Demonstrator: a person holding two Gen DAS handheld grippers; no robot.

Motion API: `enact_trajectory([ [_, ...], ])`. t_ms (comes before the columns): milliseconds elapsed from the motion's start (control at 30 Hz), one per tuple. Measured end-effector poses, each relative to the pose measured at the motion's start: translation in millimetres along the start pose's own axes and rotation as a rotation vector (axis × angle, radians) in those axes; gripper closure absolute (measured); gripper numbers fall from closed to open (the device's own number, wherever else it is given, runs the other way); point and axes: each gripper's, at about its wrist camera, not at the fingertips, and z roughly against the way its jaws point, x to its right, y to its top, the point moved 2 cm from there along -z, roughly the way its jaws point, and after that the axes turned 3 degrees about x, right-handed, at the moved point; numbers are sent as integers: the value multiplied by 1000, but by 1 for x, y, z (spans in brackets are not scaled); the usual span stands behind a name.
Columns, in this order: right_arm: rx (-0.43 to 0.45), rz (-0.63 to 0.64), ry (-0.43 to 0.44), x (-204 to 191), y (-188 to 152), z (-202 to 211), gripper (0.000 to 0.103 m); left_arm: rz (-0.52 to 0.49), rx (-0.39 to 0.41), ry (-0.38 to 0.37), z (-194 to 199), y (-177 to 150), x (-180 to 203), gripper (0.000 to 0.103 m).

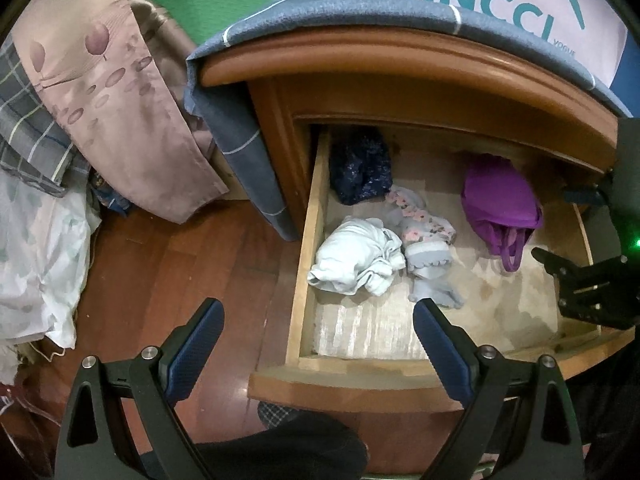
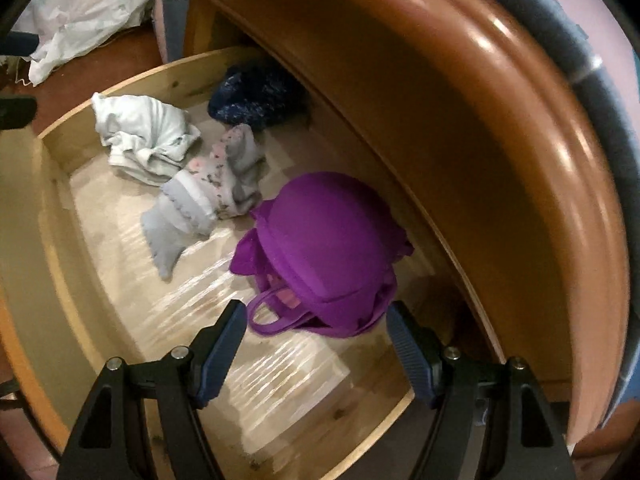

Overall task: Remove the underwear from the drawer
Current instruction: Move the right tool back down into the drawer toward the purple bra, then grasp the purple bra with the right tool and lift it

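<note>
The open wooden drawer (image 1: pixel 308 240) holds a purple bra (image 1: pixel 498 200), a pale blue-white garment (image 1: pixel 356 258), a grey floral piece (image 1: pixel 426 236) and a dark blue sequined item (image 1: pixel 360 168). My left gripper (image 1: pixel 318 312) is open and empty above the drawer's front left corner. My right gripper (image 2: pixel 316 316) is open, low in the drawer (image 2: pixel 52 184), its fingers straddling the near edge of the purple bra (image 2: pixel 328 240). The right gripper also shows at the right edge of the left wrist view (image 1: pixel 576 280). The pale garment (image 2: pixel 140 136), the grey floral piece (image 2: pixel 208 196) and the dark item (image 2: pixel 256 96) lie beyond.
The nightstand top (image 1: pixel 400 60) overhangs the drawer's back, covered by a blue cloth (image 1: pixel 320 0) with a white box (image 1: pixel 500 4) on it. Bedding (image 1: pixel 100 80) hangs at the left over a red-brown wooden floor (image 1: pixel 180 260). A dark-clothed leg (image 1: pixel 280 448) is below the left gripper.
</note>
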Motion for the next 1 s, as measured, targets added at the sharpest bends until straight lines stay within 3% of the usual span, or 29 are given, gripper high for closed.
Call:
enact_trajectory([
  [400,17,47,-99,-4,3,-37,30,-4,-26,-47,-8,5,-6,9],
  [667,61,196,-203,-28,8,-56,32,-16,-40,-75,-11,5,-4,9],
  [900,109,224,-251,-42,11,-55,33,-26,-42,-74,-12,7,-3,9],
  [933,112,226,-256,-43,11,-54,35,-25,-40,-73,-12,7,-4,9],
  [967,115,230,-266,-43,11,-54,48,-25,-39,-75,-11,7,-4,9],
  [1000,109,222,-282,-41,12,-53,54,-25,-40,-75,-11,7,-4,9],
])
